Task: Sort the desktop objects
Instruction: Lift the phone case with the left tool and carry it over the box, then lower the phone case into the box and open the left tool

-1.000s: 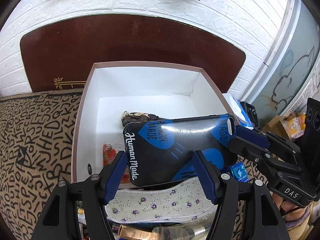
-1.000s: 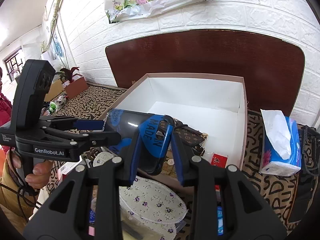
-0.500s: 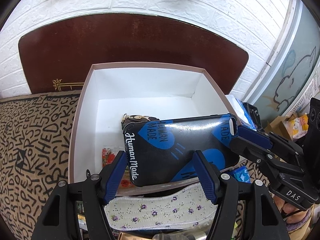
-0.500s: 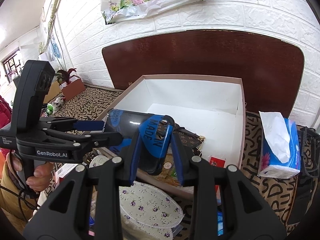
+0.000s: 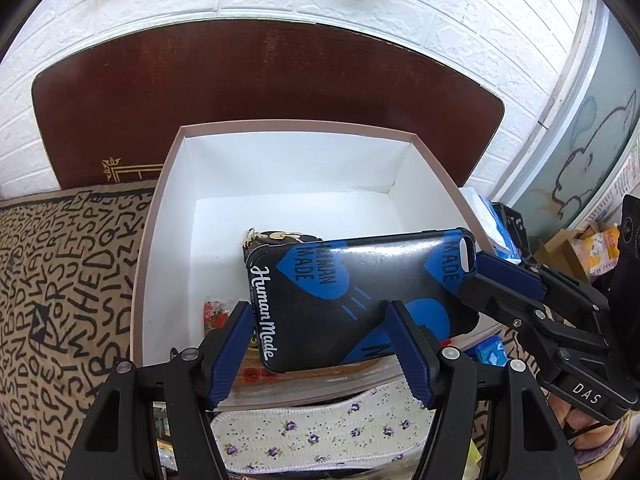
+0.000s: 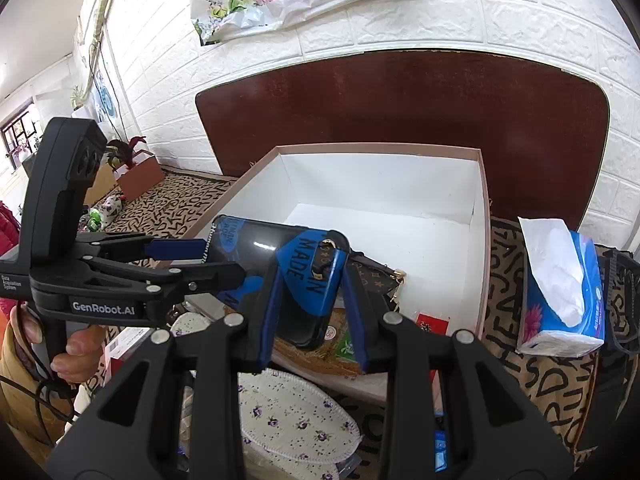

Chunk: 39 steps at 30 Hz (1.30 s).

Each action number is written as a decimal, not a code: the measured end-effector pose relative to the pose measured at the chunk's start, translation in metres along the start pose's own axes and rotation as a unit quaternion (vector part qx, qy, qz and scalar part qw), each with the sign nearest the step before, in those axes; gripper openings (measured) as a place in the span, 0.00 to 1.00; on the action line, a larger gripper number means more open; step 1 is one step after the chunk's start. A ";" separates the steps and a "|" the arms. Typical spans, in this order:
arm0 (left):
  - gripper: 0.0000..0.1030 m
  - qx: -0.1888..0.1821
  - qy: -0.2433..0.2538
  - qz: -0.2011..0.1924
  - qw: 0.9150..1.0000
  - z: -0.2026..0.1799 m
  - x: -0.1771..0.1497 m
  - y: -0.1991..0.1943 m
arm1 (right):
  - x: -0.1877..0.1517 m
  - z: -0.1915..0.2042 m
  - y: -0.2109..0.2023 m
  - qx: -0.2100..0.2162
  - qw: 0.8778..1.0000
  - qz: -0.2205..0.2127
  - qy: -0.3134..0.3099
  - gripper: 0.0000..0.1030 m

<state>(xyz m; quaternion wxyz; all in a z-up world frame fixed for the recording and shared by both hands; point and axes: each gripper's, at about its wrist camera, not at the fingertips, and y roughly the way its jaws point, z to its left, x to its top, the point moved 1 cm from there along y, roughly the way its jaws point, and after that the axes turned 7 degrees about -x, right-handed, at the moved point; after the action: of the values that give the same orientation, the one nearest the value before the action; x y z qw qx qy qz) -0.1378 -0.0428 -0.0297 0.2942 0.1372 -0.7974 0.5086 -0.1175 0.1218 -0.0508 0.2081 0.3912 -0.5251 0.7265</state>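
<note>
Hanging in the air over the near part of the open box (image 5: 160, 208), a phone case (image 5: 360, 300) is clamped from two sides at once. The left gripper (image 5: 320, 344) has its blue pads against the case's long edges, and the right gripper (image 6: 310, 308) is closed on one short end, the end with the camera slot. The case is glossy black with rounded corners and large blue heart shapes; "HUMAN MADE" is printed in dark letters on the hearts, and "Human Made" runs in white script along the other short end. In the left wrist view it lies nearly flat, its printed back facing up, and light glares across the middle.

The box has a pale pink rim and white walls, and stands on a table covered with a tan cloth (image 5: 60, 280) printed with black letters. Below the case, on the box floor, lies a brown monogram pouch (image 6: 376, 276) with gold hardware, and some small red and patterned packets lie beside it. A white pad with purple flowers (image 5: 320, 432) lies just outside the near wall. A blue tissue pack (image 6: 560, 292) stands to the right of the box.
</note>
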 end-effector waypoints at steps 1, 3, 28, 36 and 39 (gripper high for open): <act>0.66 0.000 0.000 0.000 1.000 0.000 0.000 0.000 | 0.000 0.000 0.001 -0.001 1.000 0.000 0.000 0.33; 0.66 0.001 0.000 0.001 1.000 0.000 0.000 0.002 | 0.000 -0.001 0.002 -0.002 1.000 0.001 0.000 0.33; 0.66 0.010 -0.012 0.028 0.999 0.011 0.004 0.024 | 0.002 -0.004 0.023 -0.003 1.000 0.022 0.003 0.33; 0.66 0.013 -0.017 0.040 0.999 0.018 0.006 0.033 | 0.002 -0.010 0.038 0.005 0.999 0.043 0.018 0.33; 0.66 0.013 -0.020 0.043 0.999 0.021 0.005 0.036 | 0.001 -0.013 0.045 0.011 0.998 0.055 0.028 0.33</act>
<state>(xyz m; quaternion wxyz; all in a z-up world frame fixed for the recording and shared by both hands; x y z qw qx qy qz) -0.1678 -0.0450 -0.0594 0.2539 0.1168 -0.8018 0.5282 -0.1549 0.1178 -0.0783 0.1776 0.3435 -0.5317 0.7535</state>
